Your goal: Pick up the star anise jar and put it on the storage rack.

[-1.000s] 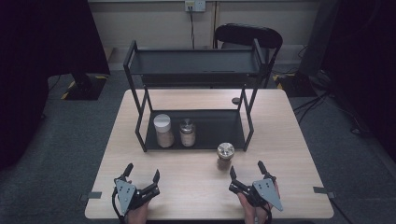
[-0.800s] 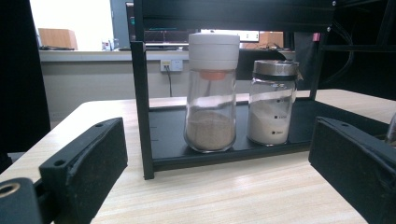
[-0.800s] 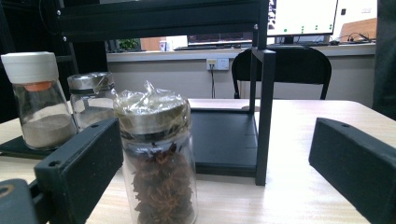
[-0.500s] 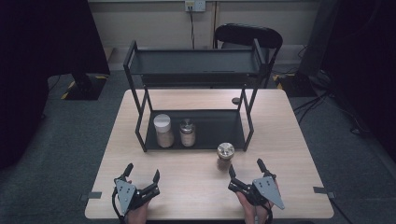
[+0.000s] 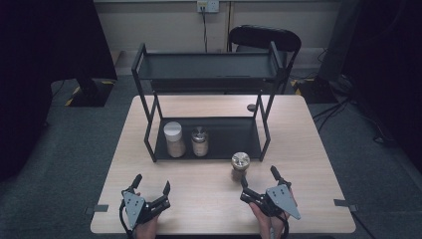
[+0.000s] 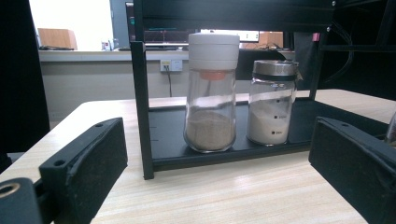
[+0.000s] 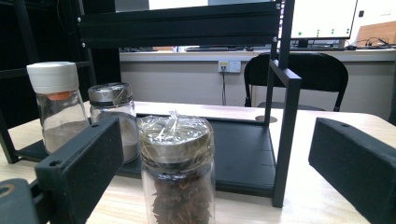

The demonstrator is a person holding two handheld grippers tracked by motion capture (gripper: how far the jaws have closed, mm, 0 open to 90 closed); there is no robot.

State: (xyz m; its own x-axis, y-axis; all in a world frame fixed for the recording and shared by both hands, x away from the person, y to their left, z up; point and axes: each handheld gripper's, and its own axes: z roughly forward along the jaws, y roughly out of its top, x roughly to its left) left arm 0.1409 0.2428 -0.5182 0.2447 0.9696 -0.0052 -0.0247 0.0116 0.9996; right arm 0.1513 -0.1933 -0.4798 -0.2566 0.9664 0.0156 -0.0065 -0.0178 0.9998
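Bare counter (image 5: 204, 191) lay open between the two grippers and in front of the black rack (image 5: 209, 144). The foil-capped jar (image 5: 240, 165) stood just ahead of the right gripper (image 5: 259, 180), between its spread fingers in the right gripper view. On the rack's lower shelf, the white-capped jar (image 5: 174, 139) and steel-capped jar (image 5: 199, 141) took the left half; the right half lay free, with the front posts either side.

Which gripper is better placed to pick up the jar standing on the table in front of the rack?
The right gripper. The jar stands just ahead of its open jaws, while the left gripper sits farther off, across the table.
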